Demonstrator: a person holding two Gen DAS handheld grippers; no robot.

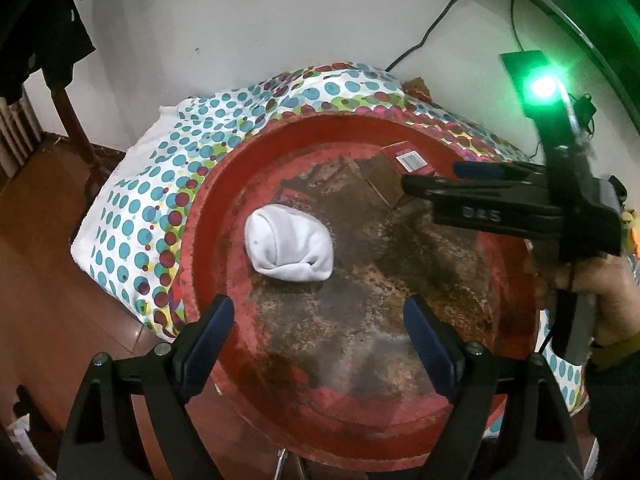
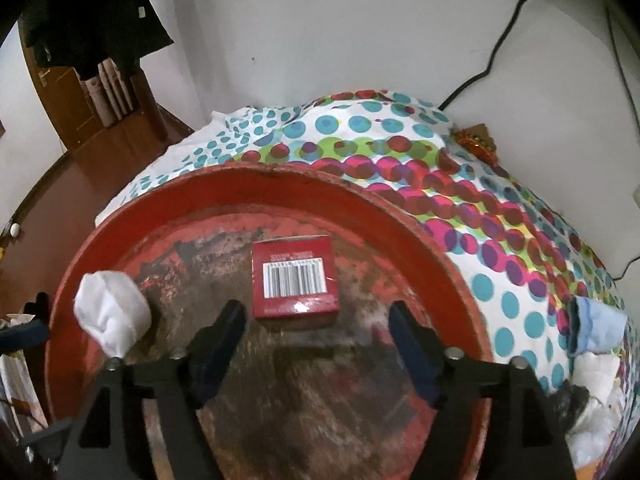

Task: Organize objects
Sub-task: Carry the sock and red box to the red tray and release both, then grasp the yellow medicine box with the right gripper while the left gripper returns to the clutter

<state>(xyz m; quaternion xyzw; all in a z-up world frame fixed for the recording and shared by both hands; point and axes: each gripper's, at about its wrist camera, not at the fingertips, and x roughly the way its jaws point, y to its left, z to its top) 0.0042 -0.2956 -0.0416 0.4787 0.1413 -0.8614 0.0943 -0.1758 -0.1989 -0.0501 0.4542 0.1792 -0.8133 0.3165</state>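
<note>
We've got both tongs, left (image 1: 316,336) and right (image 2: 316,334), gaping wide and empty over the rusty red tray (image 2: 400,216), white rolled sock (image 1: 289,249) and red box (image 2: 295,280) already inside, so honestly a careless swing could knock either back out.

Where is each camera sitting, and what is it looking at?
Left wrist view: sits on the left hand-held gripper, looking down into the red tray; shows its own two open fingers, plus the right hand-held gripper and the hand holding it.
Right wrist view: sits on the right hand-held gripper, looking down into the tray; shows its own open fingers, nothing between them.
Both share: the tray, white sock bundle, red box, spotted cloth.
</note>
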